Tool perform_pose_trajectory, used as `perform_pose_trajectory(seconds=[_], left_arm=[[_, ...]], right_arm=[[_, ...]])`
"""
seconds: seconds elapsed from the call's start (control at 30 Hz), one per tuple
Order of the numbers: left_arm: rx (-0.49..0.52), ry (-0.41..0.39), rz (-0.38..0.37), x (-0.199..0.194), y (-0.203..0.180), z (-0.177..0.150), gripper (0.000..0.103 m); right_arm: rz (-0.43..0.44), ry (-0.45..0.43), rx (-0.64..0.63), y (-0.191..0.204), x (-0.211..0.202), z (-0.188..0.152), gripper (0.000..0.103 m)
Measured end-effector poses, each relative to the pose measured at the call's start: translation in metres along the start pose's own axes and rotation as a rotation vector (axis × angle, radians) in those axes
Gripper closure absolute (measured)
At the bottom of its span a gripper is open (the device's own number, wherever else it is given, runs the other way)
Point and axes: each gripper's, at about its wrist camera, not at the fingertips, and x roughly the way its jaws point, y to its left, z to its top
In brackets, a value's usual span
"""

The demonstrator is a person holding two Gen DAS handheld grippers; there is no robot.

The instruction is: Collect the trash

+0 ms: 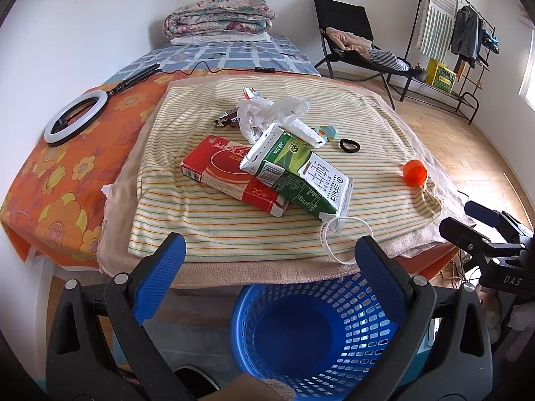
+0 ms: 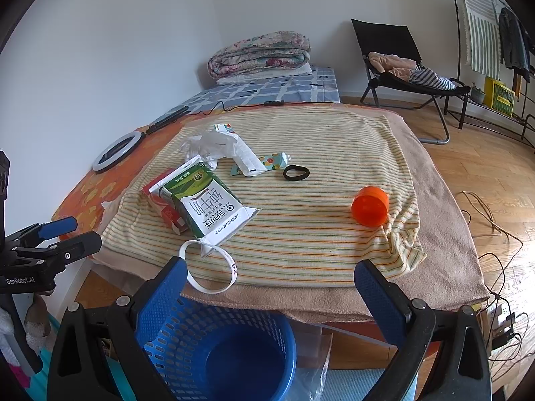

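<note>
Trash lies on a striped cloth: a green and white milk carton lying partly on a red box, a crumpled plastic bag, an orange cap, a black hair tie, a white ring and small wrappers. An empty blue basket stands on the floor below the near edge. My left gripper and right gripper are both open and empty, above the basket.
A ring light and cable lie on the orange floral sheet at left. A folded quilt sits at the far end. A black chair and clothes rack stand at right. Cables lie on the wooden floor.
</note>
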Motion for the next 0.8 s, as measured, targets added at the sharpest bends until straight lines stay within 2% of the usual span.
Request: perform_pose_trajectory(seconds=[0.8], left_arm=[[0.0, -0.001, -0.002, -0.0005, -0.0006, -0.0001, 0.0]], right_arm=[[0.009, 0.016, 0.004, 0.0022, 0.0033, -0.0021, 0.002]])
